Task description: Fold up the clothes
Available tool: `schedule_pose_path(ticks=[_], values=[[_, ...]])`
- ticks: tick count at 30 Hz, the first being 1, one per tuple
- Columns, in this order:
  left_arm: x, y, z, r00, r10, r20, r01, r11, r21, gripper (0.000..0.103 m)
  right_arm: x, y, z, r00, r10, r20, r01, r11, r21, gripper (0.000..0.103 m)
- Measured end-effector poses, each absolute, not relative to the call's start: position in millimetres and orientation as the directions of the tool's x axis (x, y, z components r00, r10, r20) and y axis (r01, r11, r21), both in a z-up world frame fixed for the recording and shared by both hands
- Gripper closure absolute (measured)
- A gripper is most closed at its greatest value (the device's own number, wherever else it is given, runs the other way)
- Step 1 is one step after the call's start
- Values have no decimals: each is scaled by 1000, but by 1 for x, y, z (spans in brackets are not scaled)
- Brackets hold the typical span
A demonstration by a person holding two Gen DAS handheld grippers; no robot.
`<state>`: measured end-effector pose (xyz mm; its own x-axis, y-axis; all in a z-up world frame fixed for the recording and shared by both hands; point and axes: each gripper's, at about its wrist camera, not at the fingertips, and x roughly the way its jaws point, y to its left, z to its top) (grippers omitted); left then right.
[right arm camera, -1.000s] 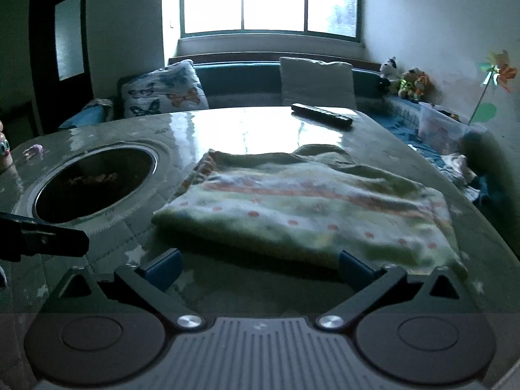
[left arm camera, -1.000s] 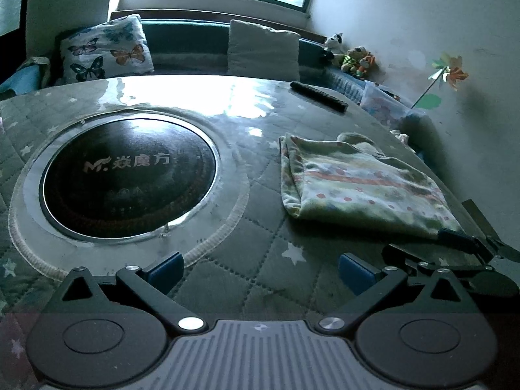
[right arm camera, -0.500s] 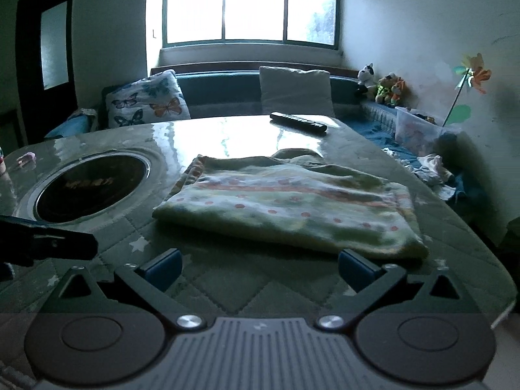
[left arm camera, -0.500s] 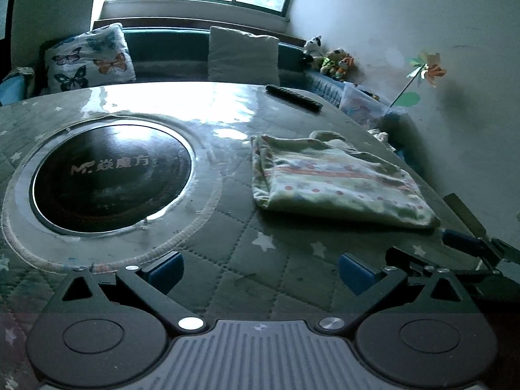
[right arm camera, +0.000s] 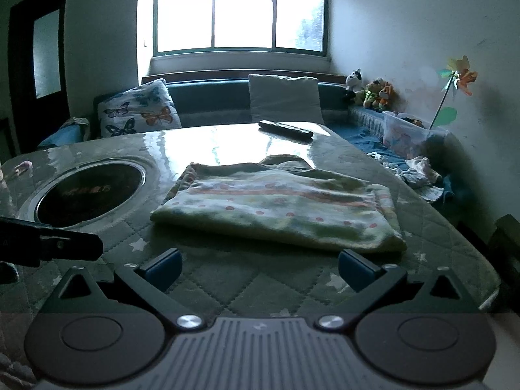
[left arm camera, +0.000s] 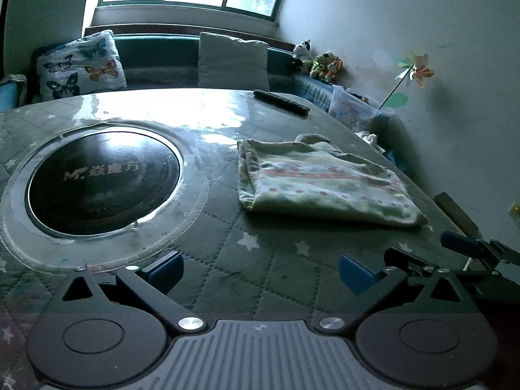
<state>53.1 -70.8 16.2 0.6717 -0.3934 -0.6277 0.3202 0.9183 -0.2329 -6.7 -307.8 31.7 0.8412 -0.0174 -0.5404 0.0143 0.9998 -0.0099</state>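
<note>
The garment (right arm camera: 276, 211) lies folded mid-frame, seemingly finished; both the left gripper (left arm camera: 260, 271) and right gripper (right arm camera: 258, 269) gape wide, empty

Table (left arm camera: 266, 269) w/ green quilted star-print cover, glossy toward the far end. Round dark cooktop (left arm camera: 104, 178) set into it on the left, metal ring around it, logo on the glass. Folded garment (left arm camera: 321, 182), pale green w/ dots & stripes, lies flat to the right of the cooktop, apart from it. Black remote (left arm camera: 281, 102) near the far edge.
</note>
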Motion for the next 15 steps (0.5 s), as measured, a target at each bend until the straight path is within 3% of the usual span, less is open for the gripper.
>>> schedule_pose_path(ticks=[15], values=[[40,-84,12,660,-384,-646,332,920,-207,0,-15,-306,22,829,5,-560,1,1000,11,0]])
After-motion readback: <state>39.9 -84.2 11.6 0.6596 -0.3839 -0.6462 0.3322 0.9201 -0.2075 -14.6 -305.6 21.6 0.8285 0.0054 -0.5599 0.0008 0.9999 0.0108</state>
